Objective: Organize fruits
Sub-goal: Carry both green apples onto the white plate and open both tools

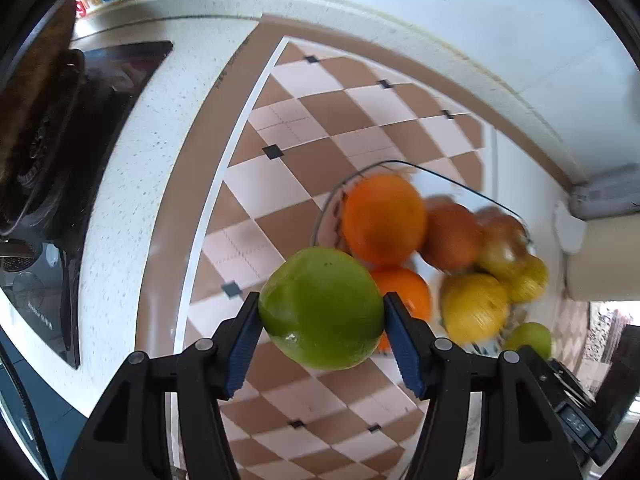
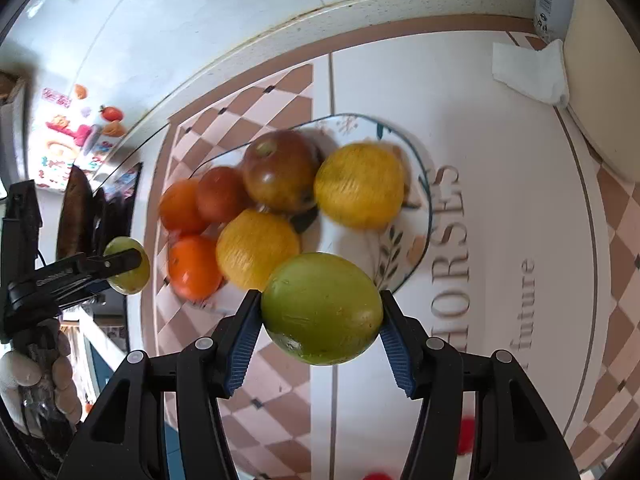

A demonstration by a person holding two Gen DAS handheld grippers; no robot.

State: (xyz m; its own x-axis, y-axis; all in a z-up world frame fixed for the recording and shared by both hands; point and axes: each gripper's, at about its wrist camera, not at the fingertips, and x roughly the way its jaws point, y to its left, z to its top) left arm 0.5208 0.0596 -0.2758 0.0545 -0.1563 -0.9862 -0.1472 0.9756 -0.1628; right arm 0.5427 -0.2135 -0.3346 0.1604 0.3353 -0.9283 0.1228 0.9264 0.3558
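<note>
I've got a round green fruit (image 1: 322,308) clamped in my left claw (image 1: 322,344), another green fruit (image 2: 322,309) in my right claw (image 2: 320,340), both held above the patterned glass plate (image 2: 416,248), clear of its heaped fruit.

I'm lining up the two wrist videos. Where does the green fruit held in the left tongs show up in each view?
Left wrist view: the green fruit in the left tongs sits low centre, clamped between the blue pads.
Right wrist view: the same fruit is small at the far left edge, partly hidden by a dark finger.
Shared landmark: the plate of fruit, holding oranges and yellow fruits.
</note>
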